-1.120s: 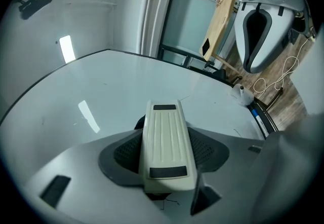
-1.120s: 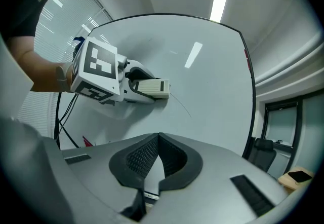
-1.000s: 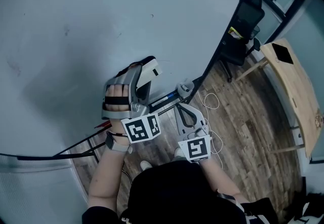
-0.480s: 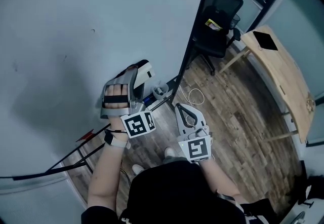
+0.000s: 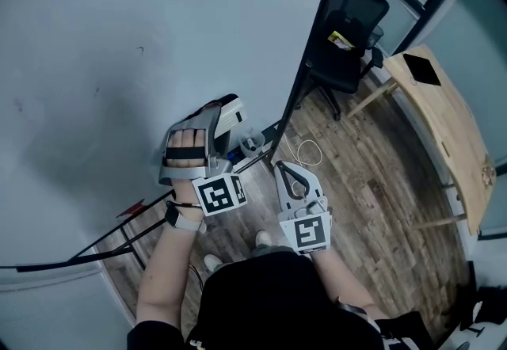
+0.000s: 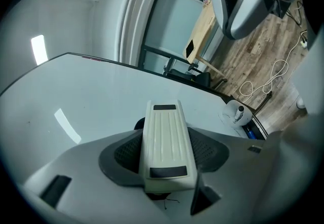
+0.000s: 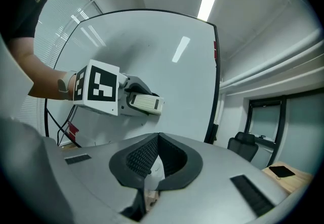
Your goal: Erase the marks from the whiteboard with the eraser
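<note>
Plainly the left gripper (image 5: 215,125) is the working one: its jaws are clamped on the sides of a cream ribbed plastic eraser (image 6: 164,143), whose long axis runs straight out along the jaws and past their tips. It sits low on the large white whiteboard (image 5: 119,16), near the lower right corner by the black frame edge (image 5: 307,79), with the eraser pointing up and toward that edge. Whether its underside is pressed on the surface or just off it I cannot tell from any view. What is left to wipe looks slight: a small dark speck (image 5: 141,48) and a few faint grey smudges, all lying above and to the left of the eraser and well apart from it. So the coming stroke, as I judge it, has to carry the eraser up and leftward across the board, flat face to the surface. The right gripper (image 7: 157,139) hangs over the wood floor (image 5: 372,182), off the board, its jaws pressed together with nothing between them; it is farther from the marks and has no part in the wipe
</note>
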